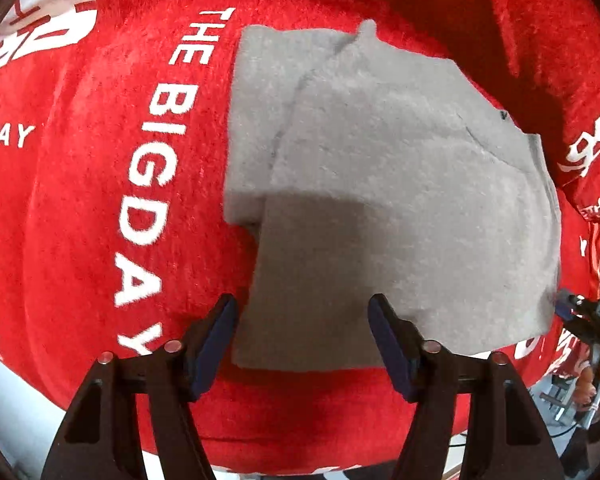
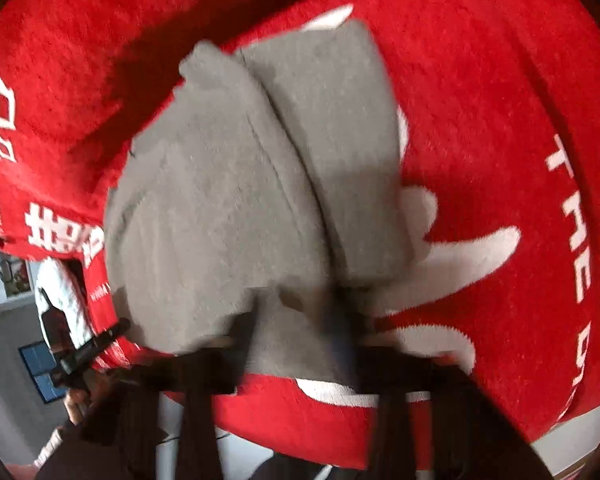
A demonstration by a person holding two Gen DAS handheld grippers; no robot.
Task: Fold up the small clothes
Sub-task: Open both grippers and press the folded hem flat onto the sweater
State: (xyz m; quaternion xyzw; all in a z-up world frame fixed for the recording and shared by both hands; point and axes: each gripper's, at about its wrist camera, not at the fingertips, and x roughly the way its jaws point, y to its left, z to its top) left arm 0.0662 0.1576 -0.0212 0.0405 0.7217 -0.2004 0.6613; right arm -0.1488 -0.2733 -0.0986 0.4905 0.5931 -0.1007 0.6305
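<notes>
Grey fleece garment [image 1: 380, 200], part-folded, lies on red printed blanket [image 1: 80, 220]. Left tongs [image 1: 302, 344] apart over its near edge, gripping nothing. Right tongs [image 2: 300, 344] together (blurred). Soft, light, floppy; best pinched at hem corners.

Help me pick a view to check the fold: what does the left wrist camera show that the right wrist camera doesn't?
Left wrist only: the left claw in sharp view, open above the near edge of the grey garment, nothing between its pads, and the full lettering THE BIG DAY.

Right wrist only: the right claw, blurred and dark, low over the garment's near end; whether it pinches cloth cannot be told. Also a white leaf-like pattern.

Both: the folded grey garment lying on the red cloth.
</notes>
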